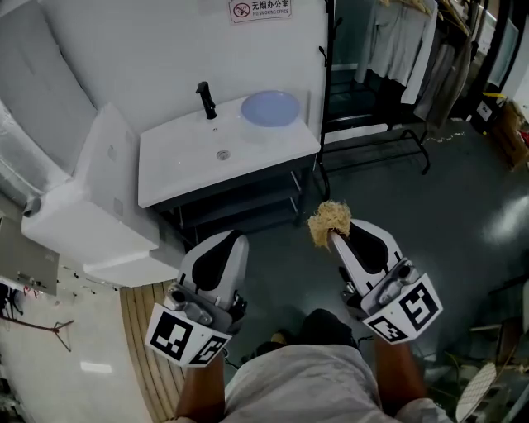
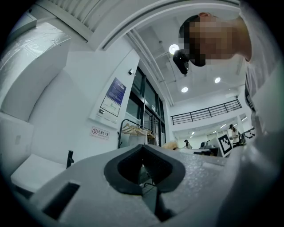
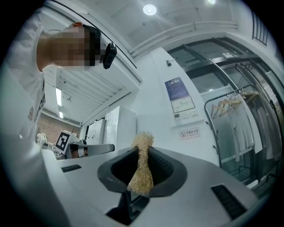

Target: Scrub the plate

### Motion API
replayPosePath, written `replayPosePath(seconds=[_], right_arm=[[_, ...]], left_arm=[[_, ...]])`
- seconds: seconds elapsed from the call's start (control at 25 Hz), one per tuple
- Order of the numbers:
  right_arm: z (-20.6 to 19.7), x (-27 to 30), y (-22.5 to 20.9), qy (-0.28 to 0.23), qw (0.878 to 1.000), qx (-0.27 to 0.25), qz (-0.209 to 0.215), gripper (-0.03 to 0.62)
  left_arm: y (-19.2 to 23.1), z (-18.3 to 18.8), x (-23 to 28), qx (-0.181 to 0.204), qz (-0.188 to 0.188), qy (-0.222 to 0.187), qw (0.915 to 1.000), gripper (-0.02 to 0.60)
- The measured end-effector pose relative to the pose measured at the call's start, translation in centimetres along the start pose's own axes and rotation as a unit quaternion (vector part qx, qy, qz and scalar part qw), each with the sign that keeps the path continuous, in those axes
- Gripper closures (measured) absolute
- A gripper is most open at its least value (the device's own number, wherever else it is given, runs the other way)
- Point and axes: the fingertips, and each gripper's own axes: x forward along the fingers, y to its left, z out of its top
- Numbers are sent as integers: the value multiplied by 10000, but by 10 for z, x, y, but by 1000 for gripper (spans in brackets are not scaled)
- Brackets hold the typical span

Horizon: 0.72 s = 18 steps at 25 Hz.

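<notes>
**While the plate lies on the worktop, the scrubber is held short of it**

As the head view shows, a pale blue plate [image 1: 270,108] is set flat at the right rear corner of a white worktop [image 1: 178,186], close against the wall. A black tap [image 1: 206,100] is mounted at the rear of the worktop, just left of the plate. A drain [image 1: 221,154] is sunk in the shallow basin at the worktop's middle, in front of the tap.

Both grippers are held on the near side of the worktop, over the dark floor [image 1: 463,190], and neither touches it. The left gripper [image 1: 237,237] is held off the worktop's front edge. In its own view its fingers [image 2: 126,166] are seen clenched together, with nothing between them.

The right gripper [image 1: 333,235] is held off the worktop's front right corner, well apart from the plate. Its fingers [image 3: 164,170] are seen grasping a straw-coloured fibrous scrubber [image 3: 142,170]. A frayed tuft of the scrubber is pushed out past the fingertips, towards the worktop.

A white cabinet [image 1: 99,206] is placed against the worktop's left side, and a black clothes rack [image 1: 376,136] hung with pale garments is placed to its right. A no-smoking sign [image 1: 259,9] is fixed to the wall above the worktop.
</notes>
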Motion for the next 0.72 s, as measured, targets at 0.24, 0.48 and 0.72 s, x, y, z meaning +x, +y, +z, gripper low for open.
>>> replayPosePath(seconds=[0.24,0.48,0.72], right_arm=[[-8,18,-19,59,10000,-17,-47,533],[-18,37,-58,52,10000,18,67,533],[-23,55,-133,67,9997,70,223,533]], left_arm=[[23,-3,14,35,29,2,10000,566],[42,-20,48,85,169,102,9998,566],[54,-44,118,138,344,286,9989,566]])
